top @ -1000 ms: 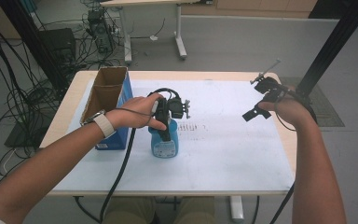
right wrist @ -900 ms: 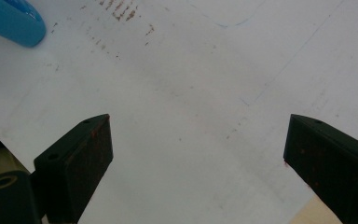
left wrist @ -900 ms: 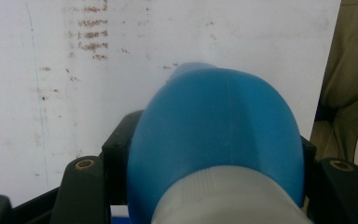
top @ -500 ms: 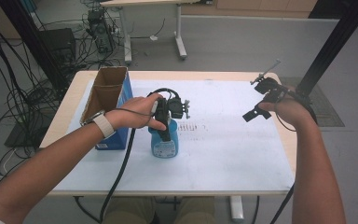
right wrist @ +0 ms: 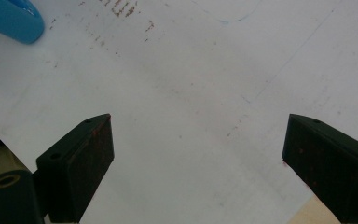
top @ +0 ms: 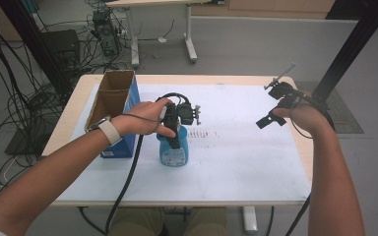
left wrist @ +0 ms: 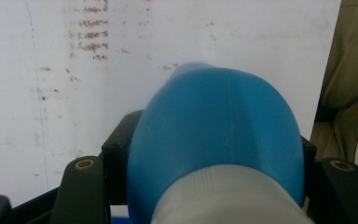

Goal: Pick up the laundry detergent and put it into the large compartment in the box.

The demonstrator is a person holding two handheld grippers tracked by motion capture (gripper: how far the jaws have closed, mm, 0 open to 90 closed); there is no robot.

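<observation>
Far left of table: open cardboard box [top: 112,101] in blue sleeve, standing upright, mouth up, likely ready to receive item. Just right of box, mid-table on white sheet [top: 236,162]: blue bottle [top: 173,150] upright. Left gripper [top: 176,140] descends from above, jaws clamped on bottle's sides near pale cap, apparently to lift it. Far right: right gripper [top: 271,104] raised above sheet's edge, jaws spread wide, empty, seemingly kept out of way.

The high view looks down and forward from above the person's side, far enough to see the whole table [top: 275,184]. The left gripper view sits very close over the bottle [left wrist: 214,140]. The right gripper view looks down at the sheet [right wrist: 191,93], with the same bottle at 11 o'clock.
</observation>
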